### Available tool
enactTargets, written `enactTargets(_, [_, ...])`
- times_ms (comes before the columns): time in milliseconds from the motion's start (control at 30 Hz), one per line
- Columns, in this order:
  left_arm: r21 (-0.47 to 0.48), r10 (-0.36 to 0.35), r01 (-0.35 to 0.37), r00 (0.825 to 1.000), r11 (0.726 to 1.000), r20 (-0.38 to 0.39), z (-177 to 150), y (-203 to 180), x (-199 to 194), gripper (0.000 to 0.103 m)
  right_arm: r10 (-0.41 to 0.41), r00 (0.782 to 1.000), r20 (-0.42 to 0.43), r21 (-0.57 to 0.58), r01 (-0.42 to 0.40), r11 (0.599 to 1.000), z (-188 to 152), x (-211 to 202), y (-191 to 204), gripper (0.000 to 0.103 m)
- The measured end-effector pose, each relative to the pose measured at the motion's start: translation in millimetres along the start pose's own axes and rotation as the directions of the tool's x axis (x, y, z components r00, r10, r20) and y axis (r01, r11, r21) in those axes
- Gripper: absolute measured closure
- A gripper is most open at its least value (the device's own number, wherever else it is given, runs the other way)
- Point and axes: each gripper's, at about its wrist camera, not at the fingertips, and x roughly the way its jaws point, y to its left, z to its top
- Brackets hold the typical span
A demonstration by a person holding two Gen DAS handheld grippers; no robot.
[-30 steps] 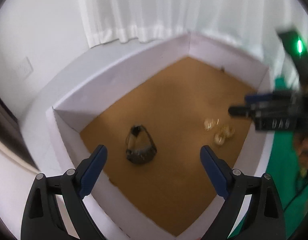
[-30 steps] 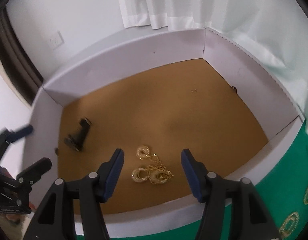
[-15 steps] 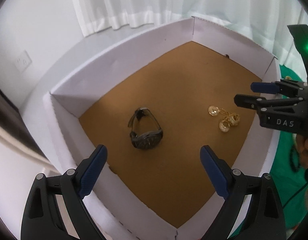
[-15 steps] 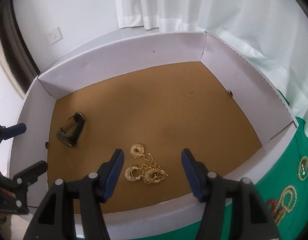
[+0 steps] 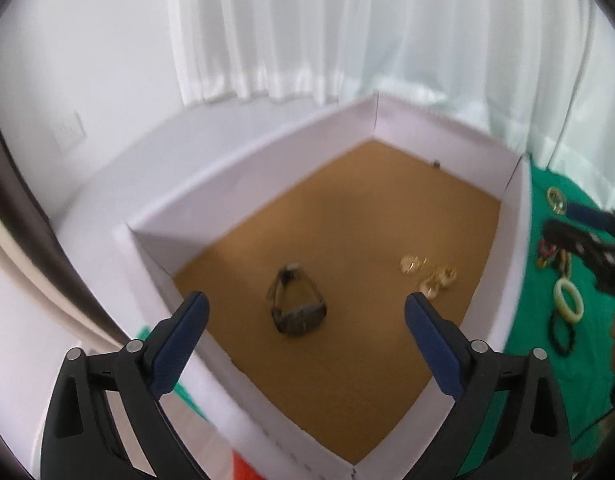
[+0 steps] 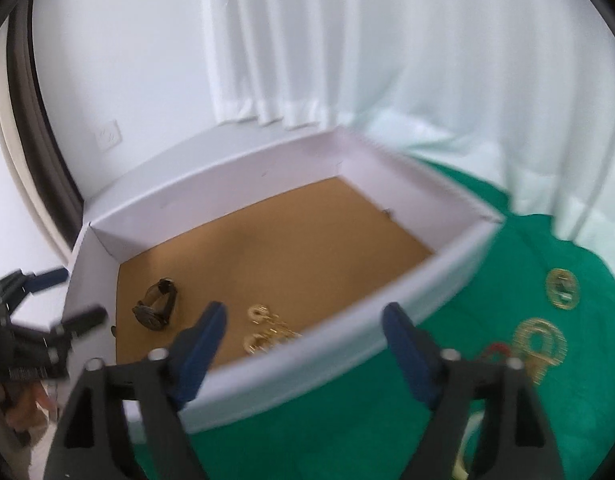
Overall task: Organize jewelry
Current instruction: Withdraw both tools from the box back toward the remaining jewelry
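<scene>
A dark wristwatch [image 5: 297, 307] is lying on its side on the brown floor of a white-walled cardboard box [image 5: 243, 184], its strap curling into a loop. Near it, a tangle of gold earrings and chain [image 5: 429, 276] is glinting by the box's right wall. On the green cloth [image 6: 507, 264] outside the box, gold filigree pendants [image 6: 541, 338], a cream bangle [image 5: 568, 302] and a black band [image 5: 563, 334] are resting. The left gripper [image 5: 305, 334] and right gripper [image 6: 303, 340] are both hovering spread wide, holding nothing.
</scene>
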Motion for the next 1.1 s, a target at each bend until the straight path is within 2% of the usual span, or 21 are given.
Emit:
enactTargets(133, [0.037, -0.071, 0.068, 0.994, 0.997, 0.080, 3.2, -19.5, -40.3, 0.002, -0.060, 0.998, 0.032, 0.025, 0.059, 0.998, -23.5, -45.5, -24.4, 0.019])
enactTargets(267, [0.117, -0.168, 0.155, 0.980, 0.981, 0.105, 2.6, -55.6, -74.1, 0.001, -0.138, 0.985, 0.107, 0.068, 0.132, 0.989, -55.1, -103.3, -50.7, 0.019])
enactTargets(367, [0.173, -0.259, 0.237, 0.959, 0.956, 0.116, -0.6, -86.1, -93.0, 0.000, -0.199, 0.957, 0.212, 0.127, 0.175, 0.976, -82.2, -158.1, -64.9, 0.019])
enactTargets(400, [0.185, -0.295, 0.271, 0.949, 0.945, 0.116, -3.8, -96.2, -99.4, 0.000, -0.216, 0.946, 0.243, 0.143, 0.185, 0.972, -89.0, -173.4, -69.2, 0.017])
enactTargets(433, [0.192, -0.316, 0.291, 0.941, 0.937, 0.116, -6.3, -102.8, -102.4, 0.000, -0.245, 0.933, 0.263, 0.155, 0.210, 0.965, -98.2, -189.8, -74.7, 0.010])
enactTargets(467, [0.204, -0.342, 0.315, 0.933, 0.927, 0.113, -10.8, -112.9, -106.3, 0.000, -0.274, 0.926, 0.259, 0.154, 0.241, 0.958, -103.8, -197.2, -76.6, 0.008])
enactTargets(567, [0.250, -0.378, 0.344, 0.921, 0.905, 0.098, -25.5, -140.1, -110.3, 0.000, -0.375, 0.906, 0.196, 0.135, 0.354, 0.925, -126.1, -213.9, -87.3, 0.007])
enactTargets(633, [0.294, -0.378, 0.343, 0.923, 0.892, 0.072, -37.9, -159.4, -108.9, 0.000, -0.403, 0.899, 0.171, 0.147, 0.381, 0.913, -146.7, -223.5, -95.4, 0.007])
enactTargets(733, [0.347, -0.360, 0.326, 0.932, 0.879, 0.034, -55.2, -180.5, -102.6, 0.000, -0.402, 0.905, 0.141, 0.169, 0.378, 0.910, -173.1, -233.6, -100.3, 0.007])
enactTargets(867, [0.378, -0.315, 0.284, 0.949, 0.881, 0.023, -77.8, -192.9, -93.6, 0.000, -0.397, 0.915, 0.077, 0.193, 0.377, 0.906, -201.1, -238.0, -99.6, 0.007])
enactTargets(967, [0.372, -0.327, 0.319, 0.944, 0.872, -0.041, -91.6, -196.8, -83.9, 0.000, -0.391, 0.919, 0.040, 0.208, 0.375, 0.903, -218.0, -240.5, -96.6, 0.007])
enactTargets(1033, [0.341, -0.343, 0.358, 0.933, 0.869, -0.107, -99.4, -197.1, -76.1, 0.000, -0.396, 0.918, 0.028, 0.221, 0.381, 0.898, -224.1, -242.2, -94.4, 0.007])
enactTargets(1100, [0.322, -0.347, 0.371, 0.929, 0.871, -0.133, -104.6, -197.6, -70.5, 0.000, -0.401, 0.916, 0.020, 0.241, 0.385, 0.891, -229.8, -243.1, -93.9, 0.007])
